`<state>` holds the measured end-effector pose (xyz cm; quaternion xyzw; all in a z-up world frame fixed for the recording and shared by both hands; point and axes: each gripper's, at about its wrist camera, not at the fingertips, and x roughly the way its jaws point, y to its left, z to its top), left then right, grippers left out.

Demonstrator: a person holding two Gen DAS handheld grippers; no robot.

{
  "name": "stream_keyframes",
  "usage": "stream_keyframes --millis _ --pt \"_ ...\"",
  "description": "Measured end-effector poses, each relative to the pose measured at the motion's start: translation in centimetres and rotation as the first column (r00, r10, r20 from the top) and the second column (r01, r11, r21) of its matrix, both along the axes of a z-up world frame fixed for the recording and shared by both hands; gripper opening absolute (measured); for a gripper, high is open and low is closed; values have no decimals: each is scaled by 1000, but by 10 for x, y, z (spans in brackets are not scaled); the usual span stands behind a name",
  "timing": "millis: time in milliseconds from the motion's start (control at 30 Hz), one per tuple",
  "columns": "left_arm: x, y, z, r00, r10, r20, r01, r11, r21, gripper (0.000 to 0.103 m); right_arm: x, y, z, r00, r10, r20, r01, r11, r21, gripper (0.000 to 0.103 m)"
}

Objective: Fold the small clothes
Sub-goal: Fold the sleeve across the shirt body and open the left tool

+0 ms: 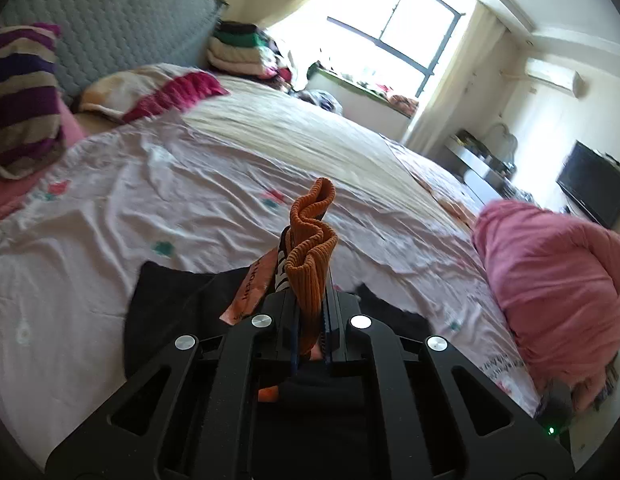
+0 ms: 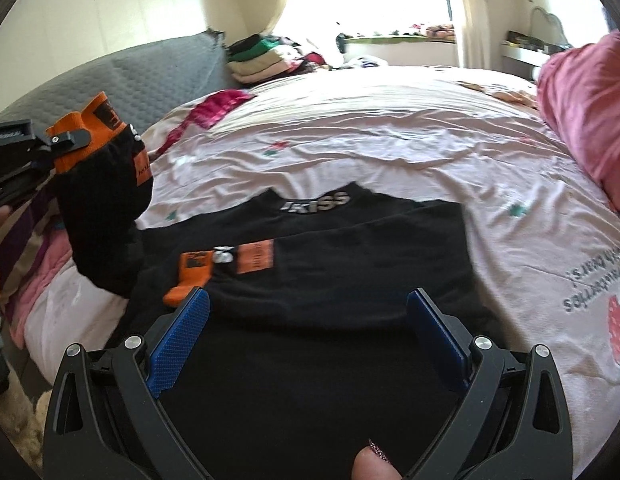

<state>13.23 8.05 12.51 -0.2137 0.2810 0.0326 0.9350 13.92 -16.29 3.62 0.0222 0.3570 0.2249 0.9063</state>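
A black top (image 2: 350, 264) with white lettering at its neck lies flat on the pink bed sheet (image 2: 390, 140). One orange-cuffed sleeve (image 2: 106, 216) is lifted off its left side. My left gripper (image 1: 310, 300) is shut on that sleeve's ribbed orange cuff (image 1: 312, 240), which sticks up between the fingers; in the right wrist view the left gripper (image 2: 68, 140) is at the left edge. The other orange cuff (image 2: 190, 276) rests on the top. My right gripper (image 2: 308, 304) is open just above the top's near part, with nothing between its blue pads (image 2: 178, 344).
A pink bundle of bedding (image 2: 582, 120) lies on the bed's right side. A striped pillow (image 1: 22, 100) and a magenta cloth (image 1: 178, 92) sit near the grey headboard (image 1: 110, 20). Folded clothes (image 2: 262, 60) are stacked behind the bed. A person's fingertip (image 2: 374, 464) shows at the bottom.
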Motion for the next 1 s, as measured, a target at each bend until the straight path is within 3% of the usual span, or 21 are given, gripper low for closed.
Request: stream_keyframes --millis 300,567,600,633,700,833,967,1000 --pt "32 -50 -33 990 -115 -77 109 991 -74 2 12 -51 -12 992 -118 -44 119 992 28 98" --pt "49 -81 -62 972 -187 -140 174 980 -95 3 15 -80 -19 983 -174 -67 177 983 45 98" --pt "51 -85 -66 968 -202 -150 189 977 -99 5 15 -82 -19 982 -178 -68 181 982 46 98" --pt "53 -87 -68 964 -216 -156 201 974 -104 16 16 -85 -20 981 -183 -72 187 981 49 98" --pt "55 -93 -73 957 -239 -166 223 969 -107 29 18 -89 -22 978 -193 -79 198 979 52 98" --pt "56 -96 -78 949 -257 -185 239 965 -110 43 21 -94 -25 974 -204 -98 211 975 65 98" --pt "52 -88 -79 954 -225 -199 212 974 -83 46 22 -87 -30 978 -175 -116 183 981 65 98" --pt "50 -84 -80 956 -205 -211 195 978 -68 52 21 -83 -31 980 -162 -118 170 983 62 98"
